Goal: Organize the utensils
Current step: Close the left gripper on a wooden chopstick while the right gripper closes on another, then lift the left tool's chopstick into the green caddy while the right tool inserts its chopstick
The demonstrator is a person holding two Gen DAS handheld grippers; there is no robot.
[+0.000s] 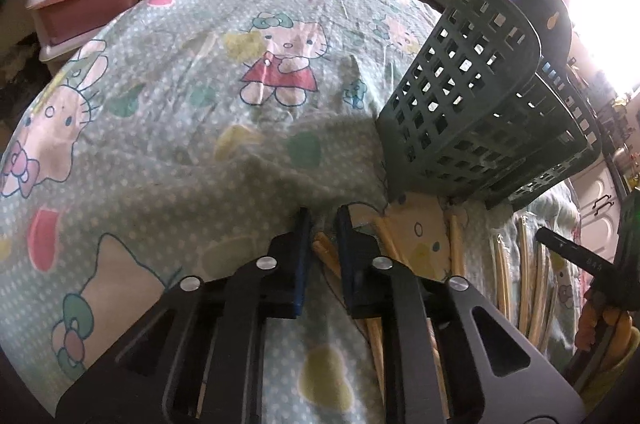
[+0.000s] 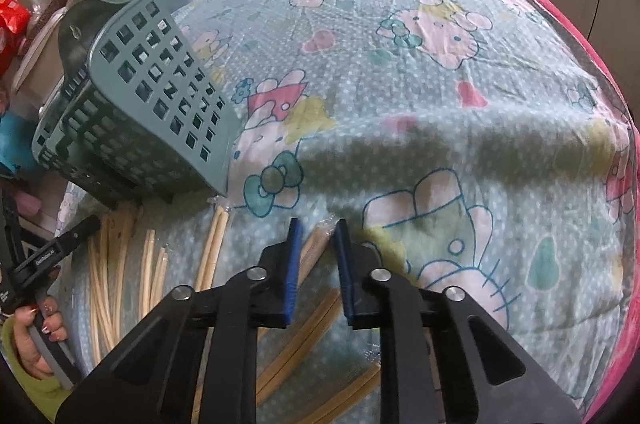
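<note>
Two fisheye views look down over a table covered in a pale green cartoon-print cloth (image 1: 192,127). The landmark is a green lattice utensil basket (image 1: 472,103), lying tipped on its side on the cloth.

Just in front of the basket's lower edge lie many pairs of pale wooden chopsticks (image 2: 120,264), scattered loose; several seem to be sealed in clear plastic sleeves. They look light, thin and stiff, easy to lift but apt to roll or swivel if pinched near one end. The sleeves are probably slippery. A hold near the middle of a pair, across its width, should keep it level.

The left gripper (image 1: 322,224) sits in front of the basket's near corner, its blue-padded jaws drawn in close with only a narrow gap. A wrapped chopstick pair (image 1: 326,256) runs between the pads — it appears pinched, though the contact itself is hard to confirm.

The right gripper (image 2: 316,228) is out from the basket on its open-cloth side, jaws likewise nearly together, with another sleeved pair (image 2: 316,244) lying in the gap and seemingly clamped.

In the right wrist view, a person's hand (image 2: 40,328) grips the other tool's handle, below the basket at the left edge.
</note>
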